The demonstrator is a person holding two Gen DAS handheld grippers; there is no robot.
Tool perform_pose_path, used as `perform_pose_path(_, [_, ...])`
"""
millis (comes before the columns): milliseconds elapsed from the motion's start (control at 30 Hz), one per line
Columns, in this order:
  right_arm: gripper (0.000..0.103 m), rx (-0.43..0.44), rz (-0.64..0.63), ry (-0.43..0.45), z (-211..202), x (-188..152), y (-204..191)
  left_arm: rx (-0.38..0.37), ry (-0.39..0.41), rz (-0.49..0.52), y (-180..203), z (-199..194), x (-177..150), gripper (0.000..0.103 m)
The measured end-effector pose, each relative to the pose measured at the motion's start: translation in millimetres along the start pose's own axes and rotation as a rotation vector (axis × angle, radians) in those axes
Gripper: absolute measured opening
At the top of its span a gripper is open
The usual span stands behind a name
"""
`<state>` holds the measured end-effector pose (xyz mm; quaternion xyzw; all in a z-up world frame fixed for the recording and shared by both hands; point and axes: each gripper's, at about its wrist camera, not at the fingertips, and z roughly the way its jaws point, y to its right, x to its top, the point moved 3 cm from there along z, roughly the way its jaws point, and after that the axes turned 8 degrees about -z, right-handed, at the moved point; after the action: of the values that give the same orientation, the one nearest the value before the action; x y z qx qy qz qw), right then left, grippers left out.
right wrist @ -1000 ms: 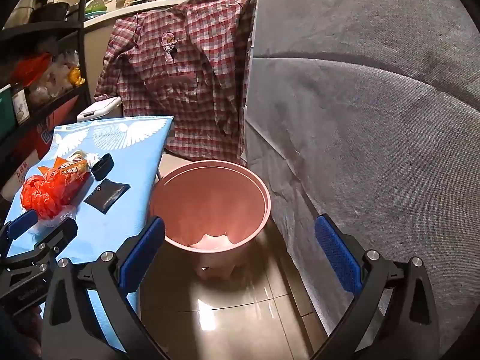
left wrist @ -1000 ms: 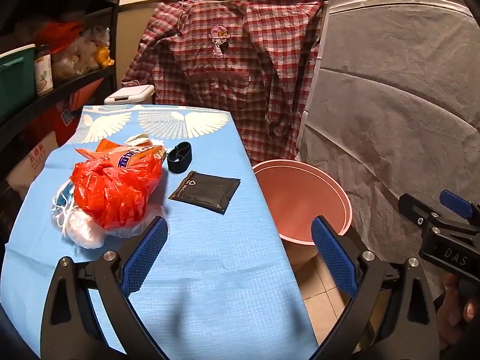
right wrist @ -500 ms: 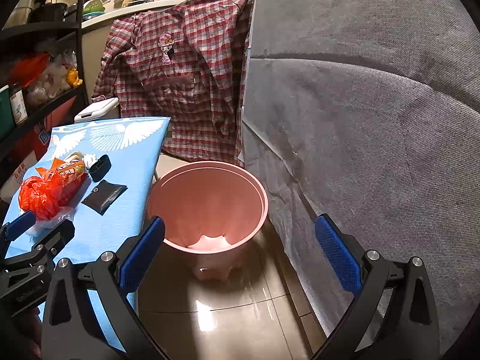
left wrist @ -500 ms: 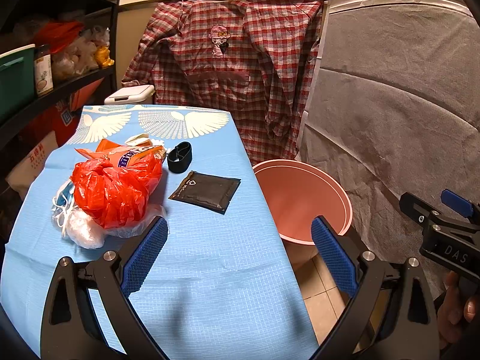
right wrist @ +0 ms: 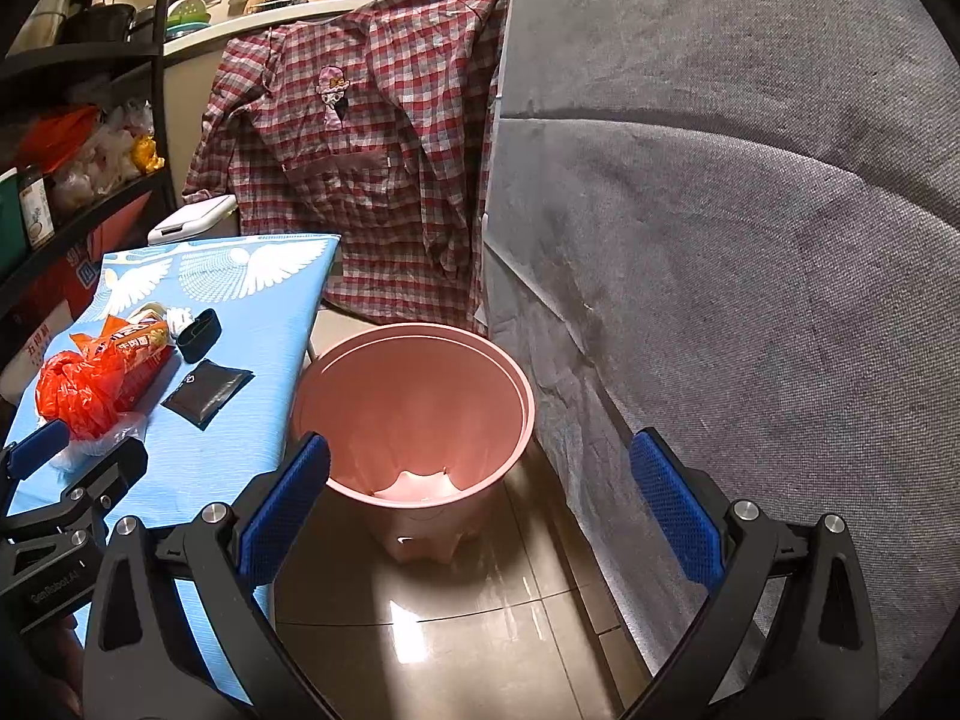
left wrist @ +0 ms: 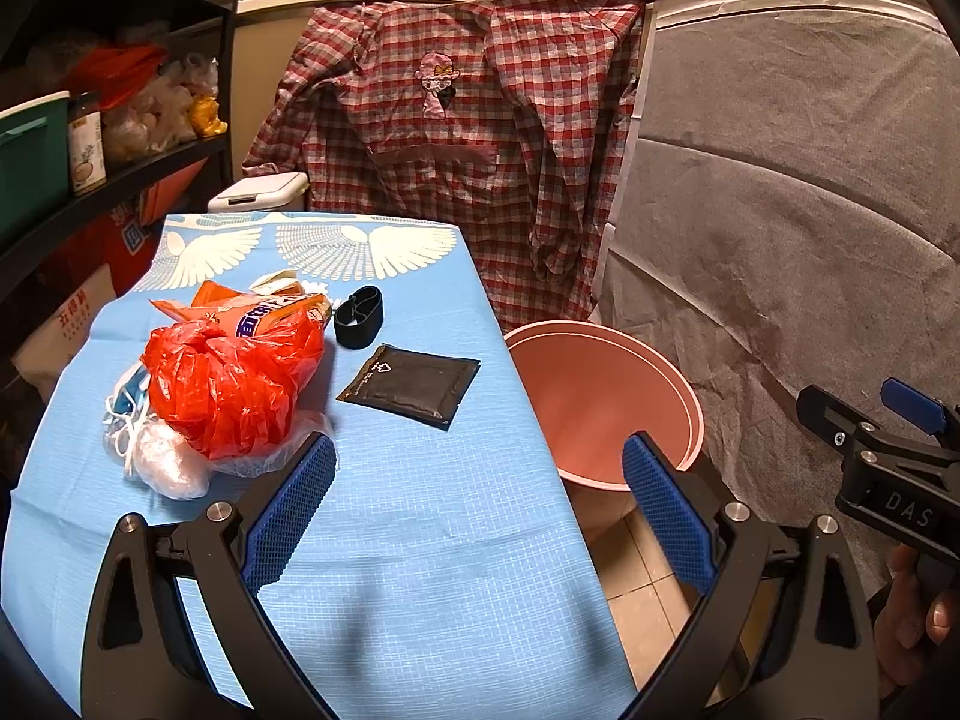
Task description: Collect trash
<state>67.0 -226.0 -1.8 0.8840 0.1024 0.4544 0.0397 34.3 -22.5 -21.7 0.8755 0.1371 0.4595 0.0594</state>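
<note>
On the blue tablecloth (left wrist: 420, 540) lies a pile of trash: a red plastic bag (left wrist: 228, 378), an orange snack packet (left wrist: 264, 315), white and clear plastic (left wrist: 162, 462), a black band (left wrist: 358, 317) and a flat black pouch (left wrist: 411, 384). A pink bin (left wrist: 600, 396) stands on the floor right of the table; it also shows in the right wrist view (right wrist: 414, 408), holding a pale scrap at its bottom. My left gripper (left wrist: 477, 516) is open and empty over the table's near part. My right gripper (right wrist: 480, 510) is open and empty above the floor beside the bin.
A red checked shirt (left wrist: 456, 138) hangs behind the table. Grey fabric (right wrist: 750, 240) covers the right side. A black shelf (left wrist: 90, 120) with jars and bags stands at the left. A white lidded bin (left wrist: 258, 192) sits behind the table. The floor (right wrist: 450, 630) is glossy tile.
The right wrist view has shifted slightly, so the bin sits a little more to the left in it. The left gripper and the trash have not visibly moved.
</note>
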Motion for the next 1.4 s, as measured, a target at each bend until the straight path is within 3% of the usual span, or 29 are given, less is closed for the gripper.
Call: perform_pose_path(1400, [0.094,-0.019,0.004,0.017,1.5,2.9,8.5,0.007,0.019,0.008,5.1,-6.4,4.6,0.093])
